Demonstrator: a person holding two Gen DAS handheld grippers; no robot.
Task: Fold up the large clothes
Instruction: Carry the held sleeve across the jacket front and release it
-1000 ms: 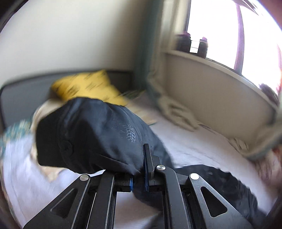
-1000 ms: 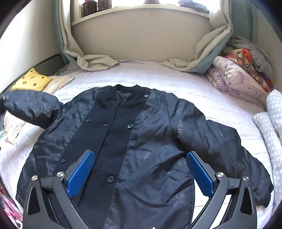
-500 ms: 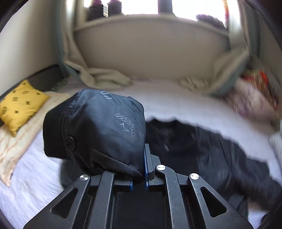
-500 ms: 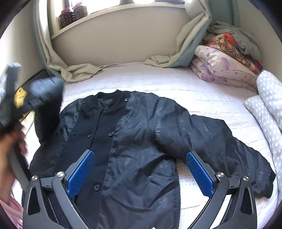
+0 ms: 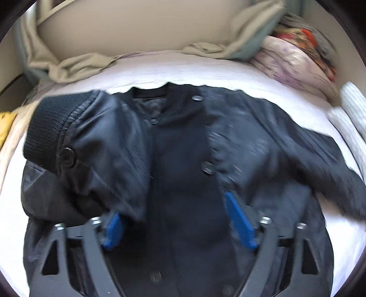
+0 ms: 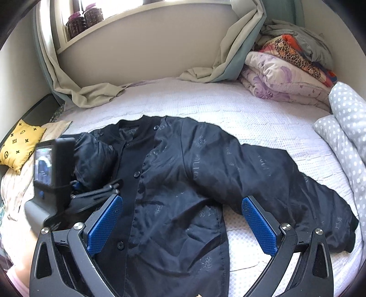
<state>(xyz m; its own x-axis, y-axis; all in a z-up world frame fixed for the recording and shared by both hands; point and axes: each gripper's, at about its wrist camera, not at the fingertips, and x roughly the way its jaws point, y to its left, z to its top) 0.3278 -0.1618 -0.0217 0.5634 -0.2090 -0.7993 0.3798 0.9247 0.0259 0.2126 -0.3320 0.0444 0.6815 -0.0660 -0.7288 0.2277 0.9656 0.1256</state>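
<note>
A black button-front jacket (image 6: 173, 187) lies face up on the white bed (image 6: 205, 102). Its left sleeve (image 5: 91, 141), with a ribbed cuff (image 5: 50, 123), is folded in over the chest. My left gripper (image 5: 173, 219) is open just above the jacket front; the sleeve drapes against its left blue pad (image 5: 112, 230). The left gripper also shows in the right wrist view (image 6: 96, 192). My right gripper (image 6: 180, 226) is open and empty above the jacket's lower front. The right sleeve (image 6: 297, 189) lies stretched out to the right.
A yellow patterned pillow (image 6: 20, 146) lies at the left edge. Folded quilts (image 6: 286, 75) and polka-dot pillows (image 6: 347, 123) are stacked at the right. Beige curtains (image 6: 91, 93) trail onto the bed's far side below a windowsill with jars (image 6: 84, 20).
My left gripper swung right with the sleeve over the jacket's chest and opened, letting go of it. The right gripper stayed open and drifted slightly.
</note>
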